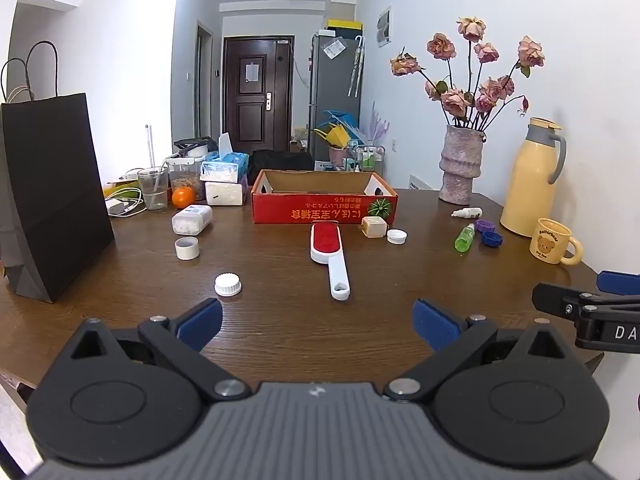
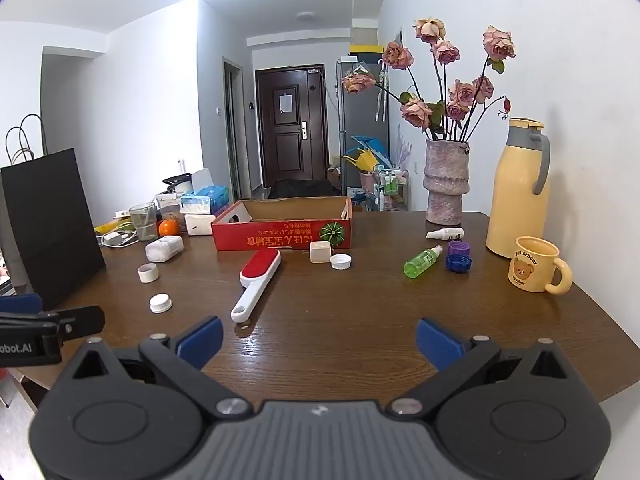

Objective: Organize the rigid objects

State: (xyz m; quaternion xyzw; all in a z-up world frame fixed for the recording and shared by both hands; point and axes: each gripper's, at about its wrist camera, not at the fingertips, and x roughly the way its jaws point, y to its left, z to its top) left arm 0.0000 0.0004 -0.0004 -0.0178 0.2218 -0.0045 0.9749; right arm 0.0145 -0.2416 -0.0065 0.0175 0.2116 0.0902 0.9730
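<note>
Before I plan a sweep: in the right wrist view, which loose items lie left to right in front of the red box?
White cap → lint brush → cream cube → white lid → green bottle → blue cap.

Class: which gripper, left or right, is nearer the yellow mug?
Right. The right gripper hangs open with the mug ahead to its right; the left gripper, also open, sits farther left, beyond the right one.

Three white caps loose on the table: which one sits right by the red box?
The flat white cap beside the small beige cube, just in front of the red cardboard box. The other two lie further left, away from the box.
</note>
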